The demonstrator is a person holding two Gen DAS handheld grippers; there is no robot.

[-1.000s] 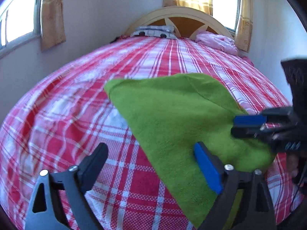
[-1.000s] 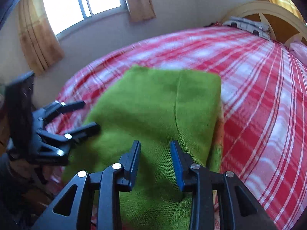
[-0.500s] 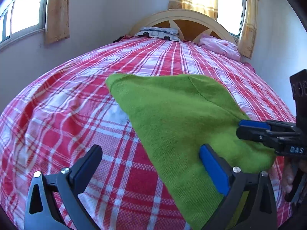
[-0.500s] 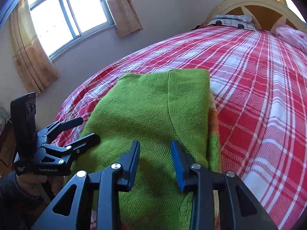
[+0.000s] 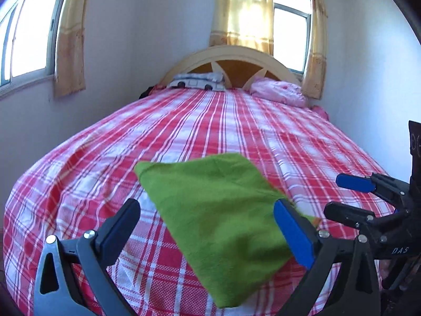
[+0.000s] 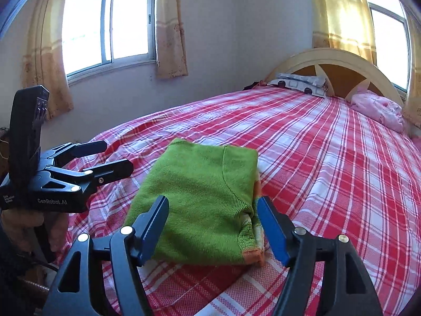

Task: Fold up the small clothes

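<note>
A home bedroom: a bed (image 6: 329, 158) under a red-and-white checked sheet, an arched wooden headboard (image 6: 339, 60) at 1 o'clock, pillows (image 6: 300, 81) against it, and curtained windows (image 6: 110, 23) at 11 o'clock.

Knit, cloth, wood

Green garment (image 6: 200, 200): fuzzy matt ribbed knit. Plaid bedsheet (image 6: 329, 171): woven cloth. Headboard (image 5: 231, 58): smooth painted wood. Right gripper (image 6: 213, 226): matt black plastic, blue pads.
</note>
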